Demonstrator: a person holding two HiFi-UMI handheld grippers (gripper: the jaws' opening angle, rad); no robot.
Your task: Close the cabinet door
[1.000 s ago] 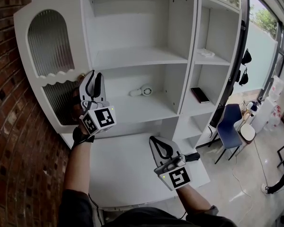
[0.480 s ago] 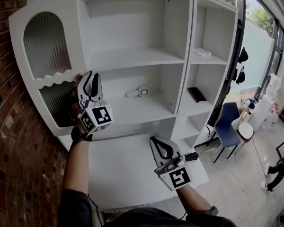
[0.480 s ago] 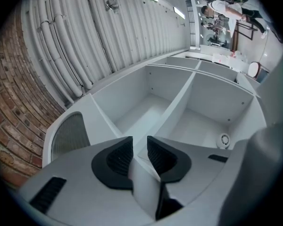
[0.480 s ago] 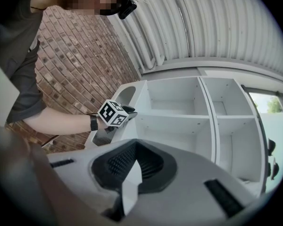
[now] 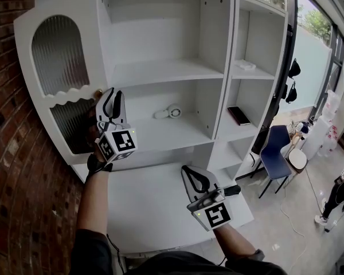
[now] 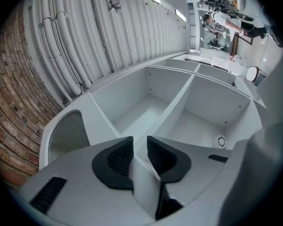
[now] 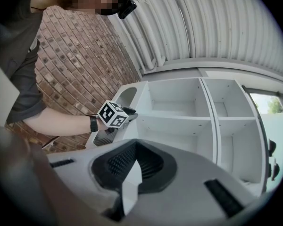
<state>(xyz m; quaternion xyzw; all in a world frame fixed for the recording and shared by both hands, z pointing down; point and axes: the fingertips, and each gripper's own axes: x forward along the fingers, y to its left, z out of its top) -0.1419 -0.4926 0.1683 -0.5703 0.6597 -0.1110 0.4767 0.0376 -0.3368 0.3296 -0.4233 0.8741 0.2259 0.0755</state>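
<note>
The white cabinet door point(image 5: 74, 99), with a ribbed arched glass pane, stands swung open at the left of the shelf unit. My left gripper point(image 5: 110, 93) is at the door's free edge near a small brass knob point(image 5: 97, 91). In the left gripper view the door's thin white edge point(image 6: 142, 178) runs between the pads, and the left gripper point(image 6: 140, 147) is shut on it. My right gripper point(image 5: 189, 169) hangs lower over the white counter, away from the door. The right gripper point(image 7: 132, 157) is shut, with its pads meeting and nothing held. It looks toward the left gripper point(image 7: 125, 112).
A brick wall point(image 5: 11, 171) stands close behind the open door. The open shelves hold a small round white object point(image 5: 173, 110) and a dark flat item point(image 5: 241, 115). A white counter point(image 5: 149, 211) lies below. A blue chair point(image 5: 277, 153) and a person point(image 5: 338, 193) are at the right.
Door and both grippers keep their places. Only the person on the floor at the far right has shifted.
</note>
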